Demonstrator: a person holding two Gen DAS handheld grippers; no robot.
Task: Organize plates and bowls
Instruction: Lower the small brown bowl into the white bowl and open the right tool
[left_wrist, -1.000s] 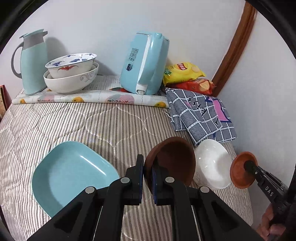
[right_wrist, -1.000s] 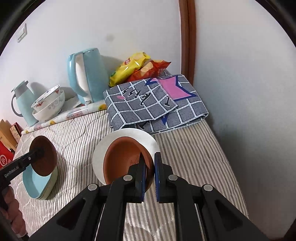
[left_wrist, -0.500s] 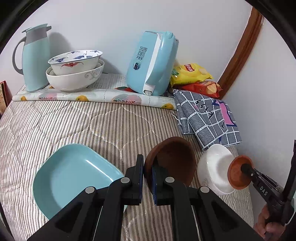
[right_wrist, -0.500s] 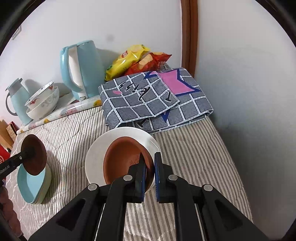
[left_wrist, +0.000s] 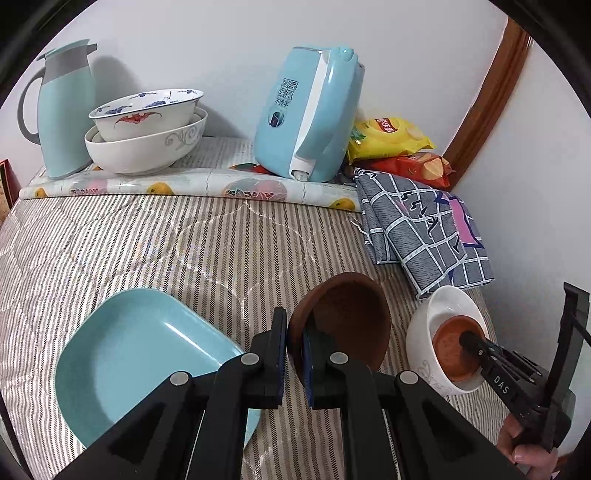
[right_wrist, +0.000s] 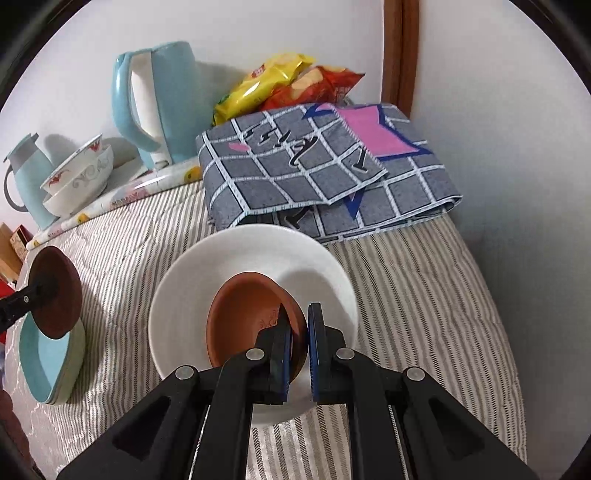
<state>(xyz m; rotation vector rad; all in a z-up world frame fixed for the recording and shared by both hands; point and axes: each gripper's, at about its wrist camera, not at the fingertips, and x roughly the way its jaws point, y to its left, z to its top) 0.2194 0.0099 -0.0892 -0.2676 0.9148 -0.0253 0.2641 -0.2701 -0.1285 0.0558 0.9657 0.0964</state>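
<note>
My right gripper (right_wrist: 297, 332) pinches the rim of a terracotta dish (right_wrist: 251, 321) resting inside the white bowl (right_wrist: 258, 251) near the bed's (right_wrist: 406, 295) right edge; my left gripper (left_wrist: 293, 350) pinches a dark brown dish (left_wrist: 347, 317) just beside the blue plate (left_wrist: 140, 362) toward the bed's near edge.

The tall light-blue plastic electric kettle (left_wrist: 306, 118), standing far ahead of the left gripper (left_wrist: 294, 354) against the wall, bore dark Chinese characters in three short rows above a small dark emblem. White capital letters "DAS" ran along the black finger of the right gripper (left_wrist: 471, 338), off to the right. The yellow snack bag (left_wrist: 388, 138) beside the kettle carried a red logo too small to read.
</note>
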